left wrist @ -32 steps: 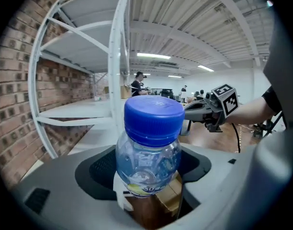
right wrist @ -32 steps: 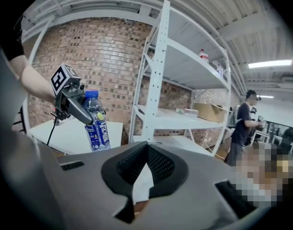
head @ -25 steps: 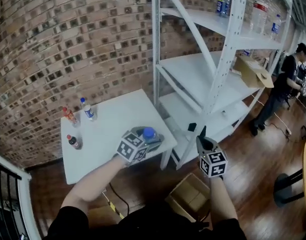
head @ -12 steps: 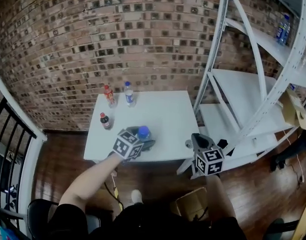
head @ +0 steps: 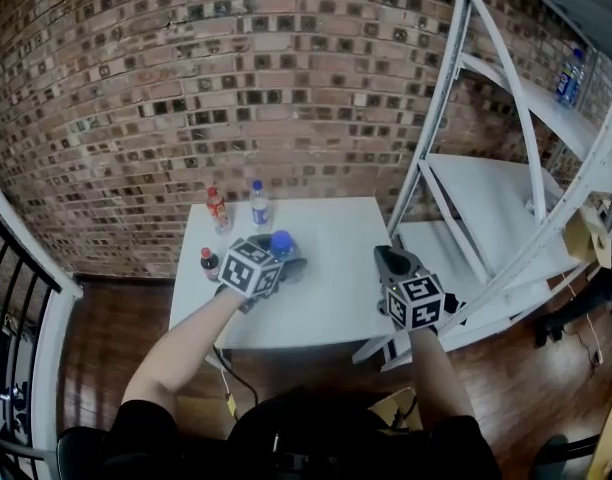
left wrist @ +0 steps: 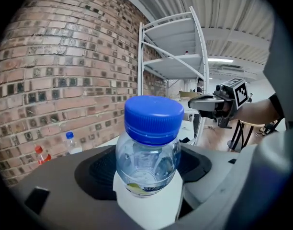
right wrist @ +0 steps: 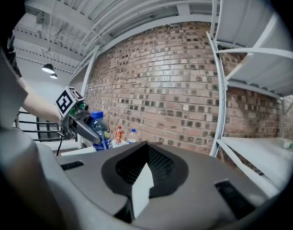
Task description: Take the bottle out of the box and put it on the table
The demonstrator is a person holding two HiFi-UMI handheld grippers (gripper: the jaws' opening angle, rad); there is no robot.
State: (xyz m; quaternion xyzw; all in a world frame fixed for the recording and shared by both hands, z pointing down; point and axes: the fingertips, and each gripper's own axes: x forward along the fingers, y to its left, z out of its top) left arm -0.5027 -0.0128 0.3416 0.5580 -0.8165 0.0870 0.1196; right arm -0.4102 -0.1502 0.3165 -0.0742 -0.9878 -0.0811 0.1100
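Note:
A clear bottle (left wrist: 149,147) with a blue cap stands upright between the jaws of my left gripper (left wrist: 147,178), which is shut on its body. In the head view that bottle (head: 282,245) and the left gripper (head: 274,260) hang over the left part of the white table (head: 336,268). My right gripper (head: 389,260) is over the table's right edge, its jaws together with nothing in them. From the right gripper view (right wrist: 142,178), the held bottle (right wrist: 99,128) shows at the left.
Three bottles stand on the table's far left: a red-capped one (head: 217,208), a blue-capped one (head: 259,205) and a dark one (head: 209,263). A white shelf rack (head: 486,198) rises right of the table. A brick wall (head: 186,88) is behind. A black railing (head: 16,298) runs at the left.
The view has swung from the shelf rack to the table. Both grippers have moved over the table, the left still carrying the bottle.

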